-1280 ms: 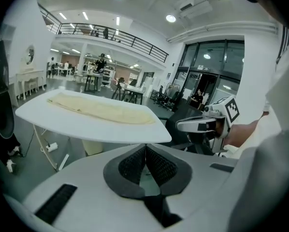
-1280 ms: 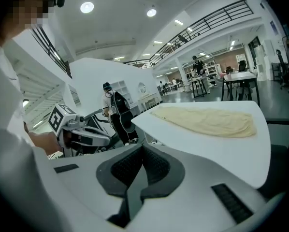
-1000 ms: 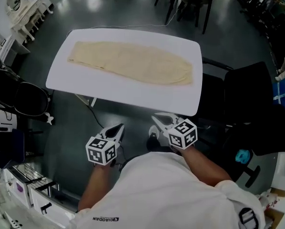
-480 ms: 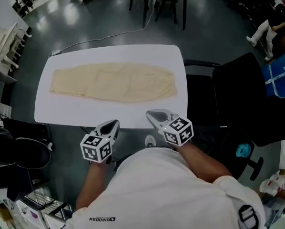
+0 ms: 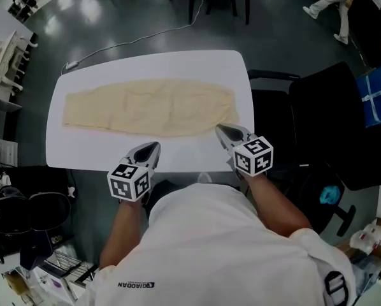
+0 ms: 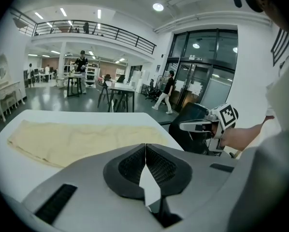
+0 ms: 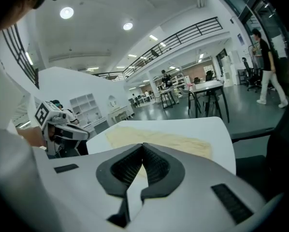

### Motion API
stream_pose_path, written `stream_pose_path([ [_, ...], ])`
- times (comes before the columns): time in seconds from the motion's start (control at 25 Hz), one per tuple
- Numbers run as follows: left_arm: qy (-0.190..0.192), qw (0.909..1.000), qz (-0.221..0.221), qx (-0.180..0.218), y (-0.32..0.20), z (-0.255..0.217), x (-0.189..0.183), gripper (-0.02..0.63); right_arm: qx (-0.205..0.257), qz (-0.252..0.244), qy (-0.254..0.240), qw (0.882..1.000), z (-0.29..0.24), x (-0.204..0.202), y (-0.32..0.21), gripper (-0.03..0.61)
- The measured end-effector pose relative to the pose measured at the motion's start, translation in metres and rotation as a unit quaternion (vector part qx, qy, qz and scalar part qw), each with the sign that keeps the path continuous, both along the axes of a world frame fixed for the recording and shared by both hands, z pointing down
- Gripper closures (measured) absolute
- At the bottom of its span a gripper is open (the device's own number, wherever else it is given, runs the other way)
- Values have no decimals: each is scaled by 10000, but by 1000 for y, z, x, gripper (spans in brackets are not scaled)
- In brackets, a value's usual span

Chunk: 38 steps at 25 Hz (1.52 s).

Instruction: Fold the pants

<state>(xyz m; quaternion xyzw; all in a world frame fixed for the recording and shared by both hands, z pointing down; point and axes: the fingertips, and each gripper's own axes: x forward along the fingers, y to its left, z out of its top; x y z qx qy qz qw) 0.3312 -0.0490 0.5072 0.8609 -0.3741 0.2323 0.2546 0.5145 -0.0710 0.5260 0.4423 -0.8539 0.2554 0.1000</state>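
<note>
A: Where are the pants?

B: The pants (image 5: pixel 149 107), pale yellow, lie flat and lengthwise on the white table (image 5: pixel 146 65), centre of the head view. The narrow end is toward frame left, the wide end toward frame right.

A: Left gripper?

B: The left gripper (image 5: pixel 152 146) is at lower centre-left, its tips over the table's near edge, just short of the cloth. The jaws are pressed together tip to tip with nothing between them.

A: Right gripper?

B: The right gripper (image 5: pixel 221 130) is right of centre, its tips at the near right corner of the cloth; I cannot tell whether they touch it. The jaws are closed and empty.

A: Surroundings?

B: A black chair (image 5: pixel 324 110) stands just beside the table's right end.
</note>
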Motion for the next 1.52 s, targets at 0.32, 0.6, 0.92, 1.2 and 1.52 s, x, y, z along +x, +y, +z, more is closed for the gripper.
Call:
stream_pose_path([
  [0.32, -256, 9992, 161, -257, -39, 19, -24, 586, -594, 1462, 458, 9864, 65, 66, -62, 552],
  [0.6, -399, 9974, 521, -289, -78, 16, -37, 586, -1069, 1773, 1000, 9732, 129, 83, -99, 472],
  [0.92, -507, 9973, 424, -309, -114, 19, -62, 586, -1471, 1958, 1273, 9612, 167, 98, -125, 354],
  [1.2, -477, 9983, 73, -315, -110, 23, -85, 585, -1778, 2120, 1260, 9527, 194, 107, -123, 334],
  [1.52, -383, 9977, -461, -329, -88, 24, -106, 586, -1334, 1718, 2122, 9527, 204, 93, -122, 412],
])
